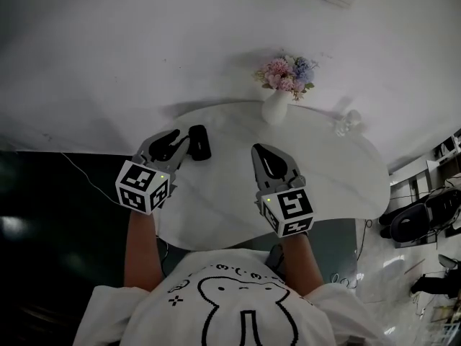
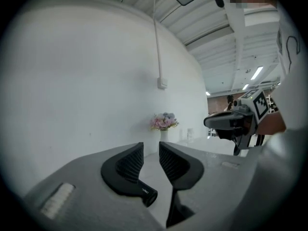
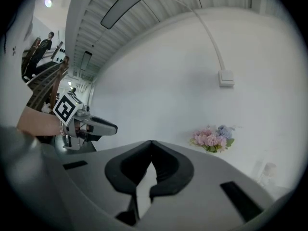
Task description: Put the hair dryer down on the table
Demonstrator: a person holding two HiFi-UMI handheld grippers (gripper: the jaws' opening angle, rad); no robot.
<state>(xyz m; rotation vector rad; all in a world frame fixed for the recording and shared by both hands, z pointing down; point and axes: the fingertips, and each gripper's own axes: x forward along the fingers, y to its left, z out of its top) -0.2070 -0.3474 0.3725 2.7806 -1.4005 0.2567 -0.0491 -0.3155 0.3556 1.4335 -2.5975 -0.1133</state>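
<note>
Hair dryer (image 1: pixel 199 143): one; vase (image 1: pixel 276 108): one.

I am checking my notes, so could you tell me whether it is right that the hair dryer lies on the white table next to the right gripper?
Not quite: the hair dryer does lie on the white table, but next to the left gripper, not the right gripper. The head view shows it.

This looks like a big work hall with one staged corner. It has a ribbed metal ceiling (image 3: pixel 125 32) with strip lights (image 2: pixel 256 72) and a plain white wall (image 1: pixel 144 49). A vase of flowers (image 1: pixel 277 107) stands at 12 o'clock on the white tabletop (image 1: pixel 338 186), and office chairs (image 1: pixel 414 222) are at 3 o'clock.
</note>
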